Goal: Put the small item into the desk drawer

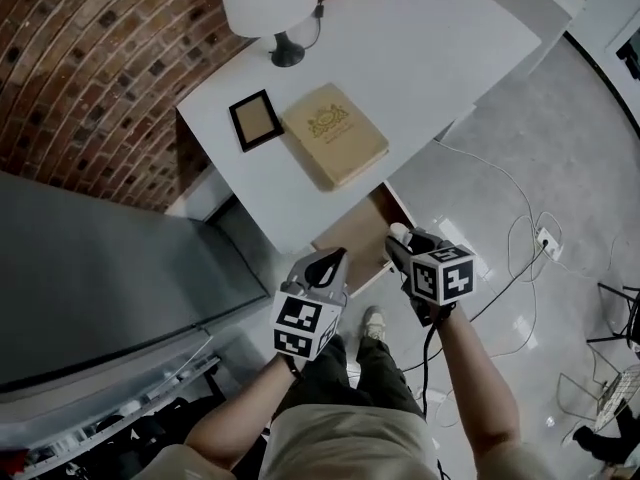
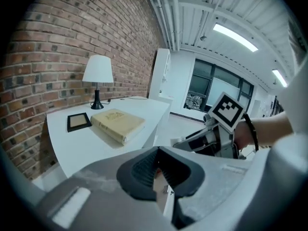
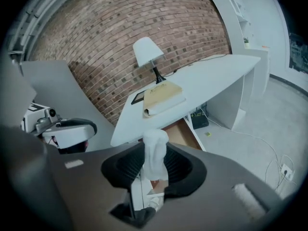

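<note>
A small white item [image 3: 155, 153] stands up between the pads of my right gripper [image 3: 155, 166], which is shut on it. In the head view, my right gripper [image 1: 403, 245] holds the white item [image 1: 399, 233] at the right front corner of the open desk drawer [image 1: 350, 238], whose brown bottom shows under the white desk [image 1: 420, 58]. The drawer [image 3: 180, 131] also shows beyond the item in the right gripper view. My left gripper [image 1: 328, 266] hovers just left of it, in front of the drawer, jaws shut and holding nothing. The left gripper [image 2: 158, 170] sees the right gripper [image 2: 211, 138] to its right.
On the desk lie a tan book [image 1: 334, 134] and a small black picture frame [image 1: 256, 119], with a white lamp [image 1: 266, 3] behind them. A grey slab [image 1: 100, 278] stands to the left. Cables and a socket strip [image 1: 546, 240] lie on the floor at right.
</note>
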A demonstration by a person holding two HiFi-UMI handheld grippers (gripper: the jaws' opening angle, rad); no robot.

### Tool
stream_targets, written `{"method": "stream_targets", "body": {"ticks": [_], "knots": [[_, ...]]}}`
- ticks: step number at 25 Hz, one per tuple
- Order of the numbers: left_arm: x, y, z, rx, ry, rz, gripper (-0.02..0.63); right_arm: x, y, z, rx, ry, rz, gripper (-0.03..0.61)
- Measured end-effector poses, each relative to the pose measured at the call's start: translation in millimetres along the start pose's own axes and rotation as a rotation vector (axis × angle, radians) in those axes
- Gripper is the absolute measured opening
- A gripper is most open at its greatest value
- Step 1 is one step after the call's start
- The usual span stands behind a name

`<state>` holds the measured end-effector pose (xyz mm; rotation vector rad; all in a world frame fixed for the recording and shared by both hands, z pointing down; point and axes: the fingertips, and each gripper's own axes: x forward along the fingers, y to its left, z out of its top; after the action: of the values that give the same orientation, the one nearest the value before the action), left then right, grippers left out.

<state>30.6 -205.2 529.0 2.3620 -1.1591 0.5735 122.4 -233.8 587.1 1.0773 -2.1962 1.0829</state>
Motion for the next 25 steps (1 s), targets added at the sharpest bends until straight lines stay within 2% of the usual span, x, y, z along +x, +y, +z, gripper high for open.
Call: {"method": "stream_targets", "body": {"ticks": [7,15,20,25], "knots": [[53.6,23.6,-61.4,-0.015,0.074,-0.018,0.003,72.9,-26.4,-40.5,0.018,0.090,-0.023,0.129],[90.7,44.6,-129.5,-0.074,0.151,-0.008,0.002,153.2,-59.6,-85.6,-0.046,0.219,-0.038,0.130],[101.6,64.9,-166.4,-0.139,0.173,0.049,0.003,193.7,-72.2,-113.1,-0.057,0.300,-0.033,0.130],[113.7,74.5,-186.2,-0.145,0.173,0.060,0.003,219.8,-75.7,-127.4,-0.082,0.368,-0.054,0.132]]}}
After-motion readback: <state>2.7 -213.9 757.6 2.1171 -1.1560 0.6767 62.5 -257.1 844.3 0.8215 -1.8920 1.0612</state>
